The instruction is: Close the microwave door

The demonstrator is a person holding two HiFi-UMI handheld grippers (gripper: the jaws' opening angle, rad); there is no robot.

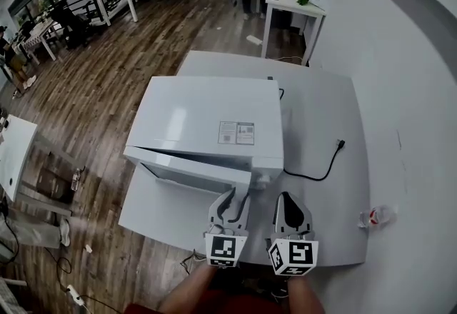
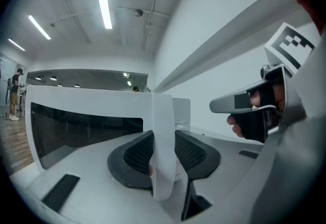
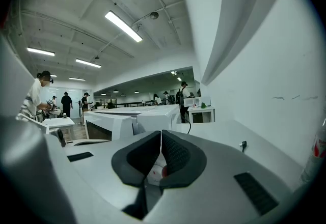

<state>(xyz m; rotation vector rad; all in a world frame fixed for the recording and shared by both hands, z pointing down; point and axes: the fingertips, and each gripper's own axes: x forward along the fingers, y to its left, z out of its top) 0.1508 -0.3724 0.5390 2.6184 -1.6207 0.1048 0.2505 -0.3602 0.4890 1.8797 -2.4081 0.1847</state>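
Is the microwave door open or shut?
Partly open. The white microwave door angles out from the white box-shaped microwave, a gap showing, its edge pinched by the left hand-held gripper.

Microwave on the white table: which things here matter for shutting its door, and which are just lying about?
For the job:
microwave
door, ajar
left gripper, fingers clamped on the door's edge
right gripper, shut and empty

Lying about:
power cord, its plug resting on the table
clear plastic bottle
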